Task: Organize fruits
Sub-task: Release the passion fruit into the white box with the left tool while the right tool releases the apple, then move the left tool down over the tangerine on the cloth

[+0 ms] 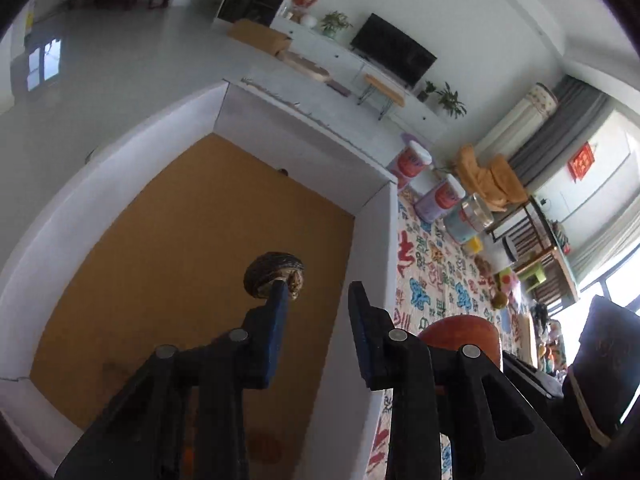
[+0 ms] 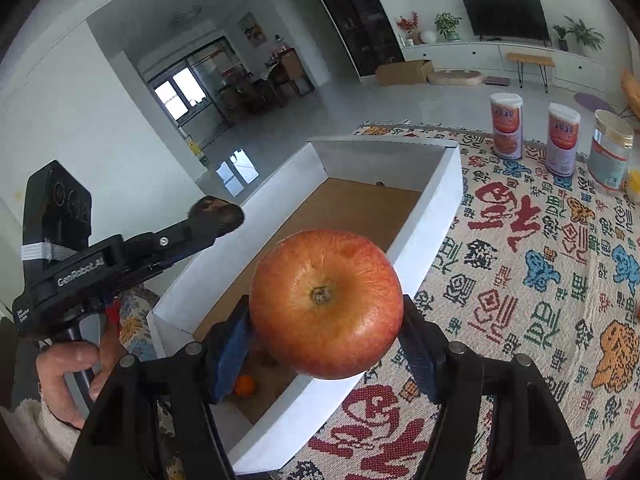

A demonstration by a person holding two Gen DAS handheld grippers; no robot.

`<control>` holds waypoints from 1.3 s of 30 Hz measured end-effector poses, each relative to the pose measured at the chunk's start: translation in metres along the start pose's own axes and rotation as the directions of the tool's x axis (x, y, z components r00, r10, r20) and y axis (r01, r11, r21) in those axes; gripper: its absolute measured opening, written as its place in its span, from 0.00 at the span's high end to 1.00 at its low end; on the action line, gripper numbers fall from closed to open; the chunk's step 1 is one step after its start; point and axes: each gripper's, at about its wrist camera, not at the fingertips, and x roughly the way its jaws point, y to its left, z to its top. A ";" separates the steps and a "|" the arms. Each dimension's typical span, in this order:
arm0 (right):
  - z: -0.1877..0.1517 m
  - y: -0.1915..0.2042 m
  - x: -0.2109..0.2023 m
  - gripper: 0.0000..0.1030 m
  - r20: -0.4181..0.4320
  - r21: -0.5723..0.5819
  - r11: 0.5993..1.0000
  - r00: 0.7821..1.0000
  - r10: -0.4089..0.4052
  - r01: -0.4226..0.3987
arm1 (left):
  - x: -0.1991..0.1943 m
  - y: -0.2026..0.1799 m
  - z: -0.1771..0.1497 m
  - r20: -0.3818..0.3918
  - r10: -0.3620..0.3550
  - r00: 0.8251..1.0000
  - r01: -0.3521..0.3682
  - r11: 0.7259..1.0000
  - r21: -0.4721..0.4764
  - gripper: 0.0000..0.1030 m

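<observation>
My right gripper (image 2: pixel 326 328) is shut on a red-orange apple (image 2: pixel 326 304) and holds it above the near right rim of a white cardboard box (image 2: pixel 436 216) with a brown floor. My left gripper (image 1: pixel 318 292) hangs over the box (image 1: pixel 372 248) with its jaws apart. A small dark wrinkled fruit (image 1: pixel 272 274) sits at its left fingertip; whether it is stuck there or falling I cannot tell. In the right wrist view the left gripper (image 2: pixel 218 222) reaches in from the left with that dark fruit (image 2: pixel 216 210) at its tip. An orange fruit (image 2: pixel 244 385) lies in the box's near corner.
The box stands on a patterned cloth (image 2: pixel 540 280). Two tall canisters (image 2: pixel 506 126) and a lidded jar (image 2: pixel 610 152) stand at the cloth's far side. Small fruit and objects (image 1: pixel 500 280) lie on the cloth at the right. The apple's edge (image 1: pixel 460 332) shows behind my left gripper.
</observation>
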 end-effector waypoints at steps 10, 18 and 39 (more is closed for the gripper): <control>-0.007 0.027 0.088 0.32 -0.135 -0.138 0.980 0.977 -0.164 0.146 | 0.036 0.038 0.001 -0.032 0.069 0.997 -0.074 0.979 -0.188 0.33; -0.016 -0.054 -0.040 0.00 0.239 0.068 0.968 0.938 -0.253 0.243 | -0.022 -0.064 -0.038 0.216 -0.041 0.975 0.026 0.997 0.073 0.17; -0.265 -0.310 -0.159 0.00 -0.196 0.532 0.441 0.612 -0.766 0.723 | 0.181 -0.268 -0.245 -0.093 -0.068 0.993 0.113 0.733 0.670 0.10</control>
